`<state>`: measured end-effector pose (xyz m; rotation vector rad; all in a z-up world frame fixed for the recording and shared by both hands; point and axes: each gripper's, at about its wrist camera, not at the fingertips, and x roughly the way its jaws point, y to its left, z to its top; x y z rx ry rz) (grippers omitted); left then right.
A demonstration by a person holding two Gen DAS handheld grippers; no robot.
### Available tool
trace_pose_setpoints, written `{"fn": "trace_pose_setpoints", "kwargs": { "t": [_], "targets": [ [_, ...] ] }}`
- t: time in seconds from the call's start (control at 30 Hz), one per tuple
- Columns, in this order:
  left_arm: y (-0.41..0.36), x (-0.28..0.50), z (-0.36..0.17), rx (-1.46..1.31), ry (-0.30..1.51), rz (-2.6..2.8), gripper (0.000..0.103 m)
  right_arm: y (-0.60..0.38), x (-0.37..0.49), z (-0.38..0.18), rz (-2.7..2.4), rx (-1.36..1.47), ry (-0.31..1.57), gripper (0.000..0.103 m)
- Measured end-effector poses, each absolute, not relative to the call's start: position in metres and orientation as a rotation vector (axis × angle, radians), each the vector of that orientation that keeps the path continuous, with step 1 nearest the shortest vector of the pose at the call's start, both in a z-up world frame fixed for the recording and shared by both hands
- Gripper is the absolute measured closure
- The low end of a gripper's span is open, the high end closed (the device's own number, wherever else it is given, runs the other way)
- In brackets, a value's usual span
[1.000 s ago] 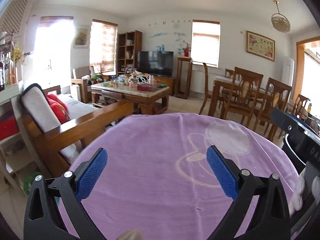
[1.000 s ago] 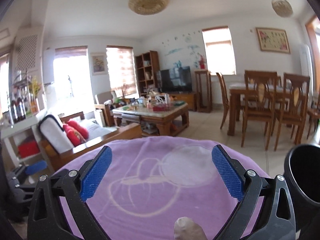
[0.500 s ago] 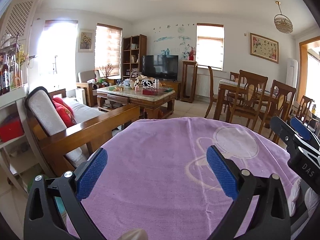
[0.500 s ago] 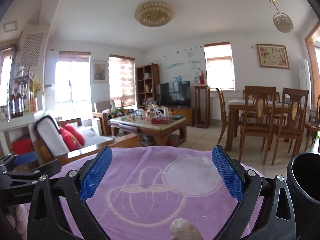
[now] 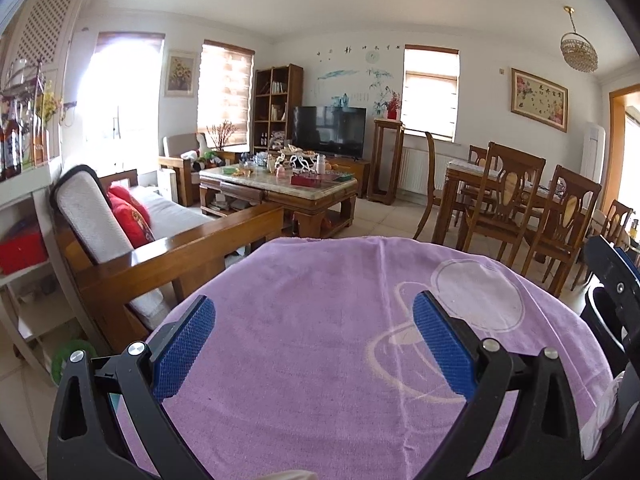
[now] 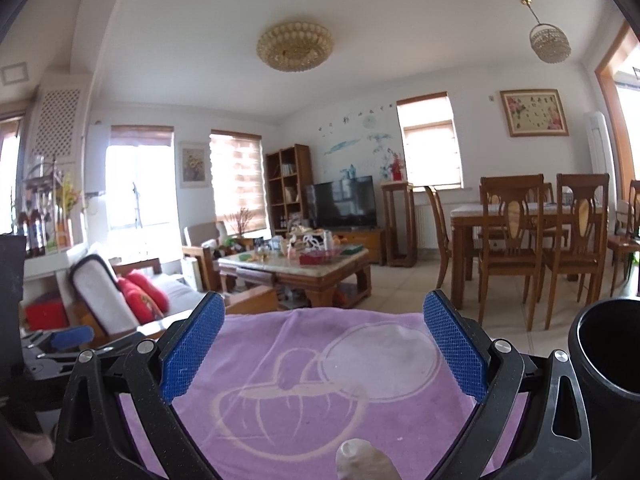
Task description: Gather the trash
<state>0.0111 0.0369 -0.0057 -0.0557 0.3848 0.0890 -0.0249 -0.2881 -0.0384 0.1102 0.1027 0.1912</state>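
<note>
My left gripper [image 5: 312,344] is open and empty above a table draped in a purple cloth [image 5: 320,360]. My right gripper [image 6: 324,344] is open and empty above the same cloth [image 6: 300,400]. A crumpled white paper scrap [image 6: 362,462] lies on the cloth at the bottom edge of the right wrist view, below the right gripper. A black bin [image 6: 608,352] stands at the table's right; it also shows in the left wrist view [image 5: 604,316]. More white crumpled stuff [image 5: 600,416] shows at the left wrist view's right edge.
A wooden sofa with red cushions [image 5: 132,224] stands left of the table. A cluttered coffee table [image 5: 280,184] and a TV [image 5: 328,130] lie beyond. Dining table and chairs [image 5: 516,204] stand to the right. A white shelf unit [image 5: 24,208] is at far left.
Both grippers have tilted upward, so more ceiling and less cloth shows. The right gripper has slid toward the right edge of the left wrist view. Both stay open.
</note>
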Motion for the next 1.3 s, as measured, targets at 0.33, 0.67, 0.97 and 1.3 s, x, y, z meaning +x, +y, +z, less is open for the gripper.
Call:
{"fn": "trace_pose_setpoints", "kwargs": {
  "t": [0.33,0.67,0.97,1.3],
  "targets": [
    [0.029,0.003,-0.001,-0.003,0.34,0.113,0.005,-0.29,-0.029,-0.038,0.191,0.126,0.094,0.005],
    [0.033,0.003,0.001,-0.012,0.324,0.116,0.005,-0.29,-0.031,-0.036,0.186,0.135,0.085,0.005],
    [0.03,-0.001,0.003,-0.016,0.319,0.122,0.005,-0.289,-0.032,-0.037,0.184,0.136,0.085,0.005],
    [0.032,-0.002,0.004,-0.023,0.31,0.126,0.005,-0.287,-0.031,-0.034,0.185,0.132,0.086,0.005]
  ]
}}
